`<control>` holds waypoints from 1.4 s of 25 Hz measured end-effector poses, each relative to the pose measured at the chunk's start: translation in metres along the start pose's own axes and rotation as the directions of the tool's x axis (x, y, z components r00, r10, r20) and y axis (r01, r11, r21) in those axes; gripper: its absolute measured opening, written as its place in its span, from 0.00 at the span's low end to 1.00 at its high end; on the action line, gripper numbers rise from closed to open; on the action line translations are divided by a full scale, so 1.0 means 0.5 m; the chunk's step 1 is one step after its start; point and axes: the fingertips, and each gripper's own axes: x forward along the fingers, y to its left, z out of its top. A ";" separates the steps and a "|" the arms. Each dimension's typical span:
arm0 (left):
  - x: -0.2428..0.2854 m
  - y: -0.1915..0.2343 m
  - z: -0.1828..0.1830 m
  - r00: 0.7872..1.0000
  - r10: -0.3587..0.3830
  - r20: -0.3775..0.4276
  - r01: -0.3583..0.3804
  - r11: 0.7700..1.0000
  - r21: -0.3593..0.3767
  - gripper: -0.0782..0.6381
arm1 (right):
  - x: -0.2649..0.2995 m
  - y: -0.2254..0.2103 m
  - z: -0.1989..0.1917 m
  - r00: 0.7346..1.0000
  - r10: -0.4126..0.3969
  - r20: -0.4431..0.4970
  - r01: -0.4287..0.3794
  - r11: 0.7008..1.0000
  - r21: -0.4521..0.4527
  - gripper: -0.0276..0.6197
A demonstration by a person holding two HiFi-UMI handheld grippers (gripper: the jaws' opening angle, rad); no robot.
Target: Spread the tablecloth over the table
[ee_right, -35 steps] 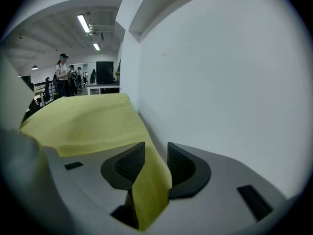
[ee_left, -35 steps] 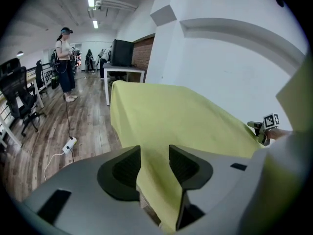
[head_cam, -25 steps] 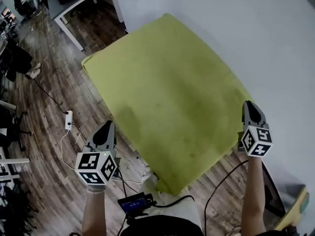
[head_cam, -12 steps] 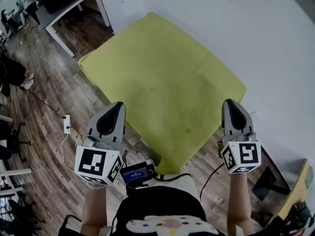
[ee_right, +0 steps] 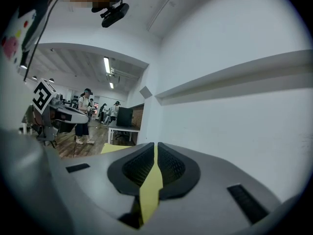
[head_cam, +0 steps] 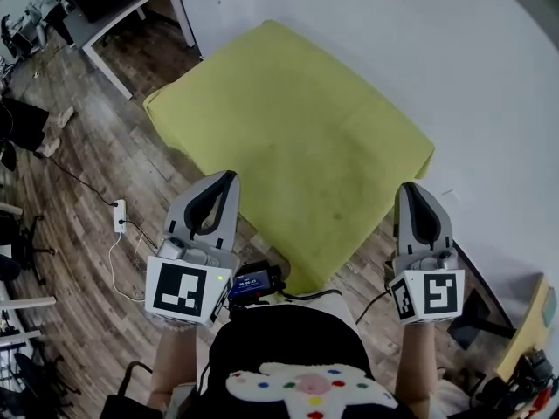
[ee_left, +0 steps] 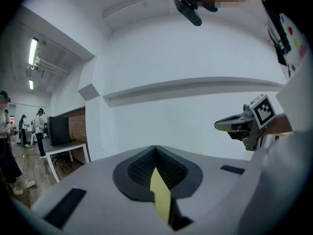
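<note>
Both my jaws are shut tight on the edge of the tablecloth (head_cam: 288,120) rn, left gripper (head_cam: 229,175) on its near-left side, right gripper (head_cam: 410,187) by the right corner, rest of it spread fwd btwn them over the table twd the wall (head_cam: 437,51).

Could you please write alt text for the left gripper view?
The left hand-held gripper is shut on a strip of yellow-green tablecloth, pointing at a white wall. A desk with a dark monitor stands far left.
</note>
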 end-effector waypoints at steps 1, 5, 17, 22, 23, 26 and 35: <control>-0.002 -0.001 0.002 1.000 -0.006 0.004 0.006 1.000 0.004 0.13 | -0.003 0.005 0.004 1.000 0.001 0.002 -0.001 1.000 -0.007 0.11; -0.017 0.005 -0.001 1.000 -0.018 -0.021 0.019 0.999 0.026 0.13 | -0.009 0.030 0.015 1.000 0.010 0.012 -0.010 1.000 -0.023 0.11; -0.028 -0.010 0.004 1.000 -0.023 0.004 0.023 1.000 -0.008 0.13 | -0.020 0.053 0.014 1.000 0.020 0.012 -0.020 0.999 -0.034 0.11; -0.025 -0.015 0.007 0.999 -0.035 0.005 0.036 0.999 -0.013 0.13 | -0.020 0.051 0.015 1.000 0.013 0.012 -0.012 0.999 -0.040 0.11; -0.025 -0.016 0.006 0.999 -0.037 0.004 0.037 0.999 -0.011 0.13 | -0.019 0.052 0.014 1.000 0.013 0.011 -0.013 0.999 -0.040 0.11; -0.024 -0.020 0.005 0.999 -0.039 0.003 0.039 0.999 -0.008 0.13 | -0.019 0.052 0.011 1.000 0.015 0.009 -0.015 0.999 -0.040 0.11; -0.018 -0.031 0.005 0.999 -0.048 0.006 0.048 0.999 -0.010 0.13 | -0.020 0.054 0.006 1.000 0.020 0.001 -0.020 0.999 -0.043 0.10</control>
